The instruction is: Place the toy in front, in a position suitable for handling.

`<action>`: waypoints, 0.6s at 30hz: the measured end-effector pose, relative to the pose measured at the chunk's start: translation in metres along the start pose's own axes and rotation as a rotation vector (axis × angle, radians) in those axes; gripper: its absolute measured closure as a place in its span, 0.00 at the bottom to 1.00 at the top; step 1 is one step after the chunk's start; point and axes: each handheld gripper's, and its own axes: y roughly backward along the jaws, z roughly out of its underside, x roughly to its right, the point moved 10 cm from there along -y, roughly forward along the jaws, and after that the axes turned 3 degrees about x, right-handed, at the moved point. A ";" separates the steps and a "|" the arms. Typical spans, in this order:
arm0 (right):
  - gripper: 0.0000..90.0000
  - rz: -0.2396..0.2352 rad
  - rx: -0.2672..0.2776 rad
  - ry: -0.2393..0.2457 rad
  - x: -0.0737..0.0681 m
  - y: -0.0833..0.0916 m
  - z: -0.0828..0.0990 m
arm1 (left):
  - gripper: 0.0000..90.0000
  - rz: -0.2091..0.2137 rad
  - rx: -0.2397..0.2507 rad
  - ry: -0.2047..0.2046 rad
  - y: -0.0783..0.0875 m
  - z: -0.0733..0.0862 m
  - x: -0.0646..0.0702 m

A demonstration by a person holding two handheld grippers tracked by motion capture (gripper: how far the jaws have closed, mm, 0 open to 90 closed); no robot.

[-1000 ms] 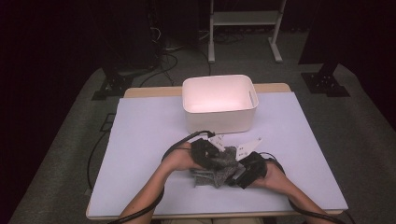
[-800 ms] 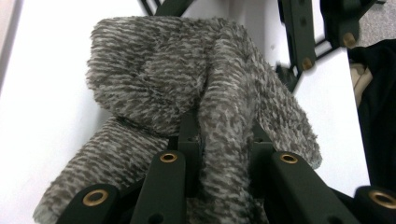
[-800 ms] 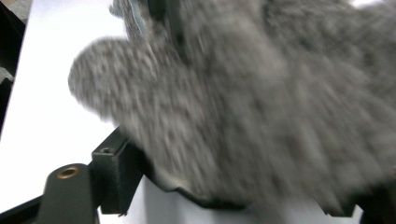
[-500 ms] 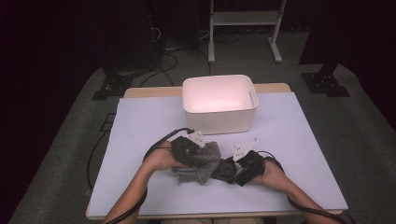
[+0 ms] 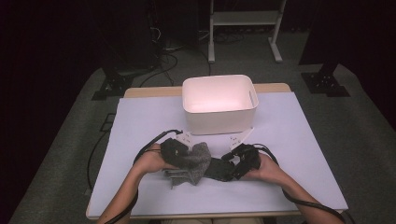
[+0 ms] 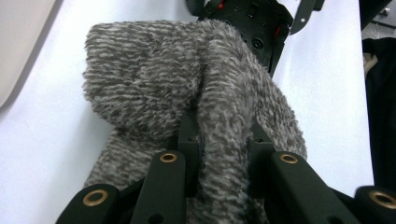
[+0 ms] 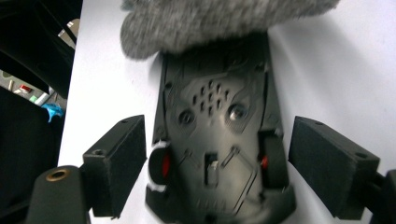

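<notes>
A fuzzy grey cloth (image 5: 194, 161) lies at the table's near middle, and my left gripper (image 5: 180, 153) is shut on a fold of it. In the left gripper view the cloth (image 6: 187, 79) bulges over my jaws, with the gripper (image 6: 219, 137) clamped on a ridge of it. A black plastic device (image 5: 216, 169) with screws and red marks reaches from under the cloth toward my right gripper (image 5: 234, 164). In the right gripper view the device (image 7: 215, 126) sits between the wide-set jaws of that gripper (image 7: 217, 163), pads against its sides, its far end under the cloth (image 7: 210, 18).
A white plastic bin (image 5: 219, 120) stands just beyond both hands at the table's middle back. The pale lilac table cover (image 5: 140, 121) runs out to either side. Cables trail from both grippers toward the near edge.
My left gripper has moved left with the cloth, away from the right gripper, baring more of the black device. Over the last half second little has shifted.
</notes>
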 end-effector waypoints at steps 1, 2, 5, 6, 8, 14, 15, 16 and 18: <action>0.22 -0.005 -0.001 -0.011 0.001 -0.002 -0.002 | 0.82 0.001 -0.002 0.000 0.000 0.000 0.000; 0.22 -0.002 -0.004 -0.021 0.003 -0.003 -0.004 | 0.82 0.003 -0.004 0.000 0.000 0.000 0.001; 0.22 -0.010 0.003 -0.036 0.006 -0.007 -0.007 | 0.82 0.005 -0.011 -0.004 0.000 0.001 0.002; 0.22 -0.010 0.001 -0.048 0.008 -0.008 -0.007 | 0.82 0.007 -0.012 -0.004 0.000 0.002 0.002; 0.22 -0.011 -0.007 -0.068 0.010 -0.010 -0.006 | 0.82 0.015 -0.005 -0.007 0.001 0.000 0.003; 0.28 -0.027 0.001 -0.102 0.007 -0.014 -0.005 | 0.82 0.003 0.002 -0.008 0.006 -0.006 0.004; 0.32 -0.035 0.006 -0.107 0.005 -0.014 -0.006 | 0.82 0.002 0.010 -0.011 0.007 -0.007 0.005; 0.36 -0.043 0.009 -0.108 0.004 -0.014 -0.006 | 0.82 0.005 0.020 -0.015 0.010 -0.009 0.005; 0.36 -0.033 0.018 -0.097 0.003 -0.013 -0.006 | 0.82 0.005 0.037 -0.018 0.014 -0.014 0.006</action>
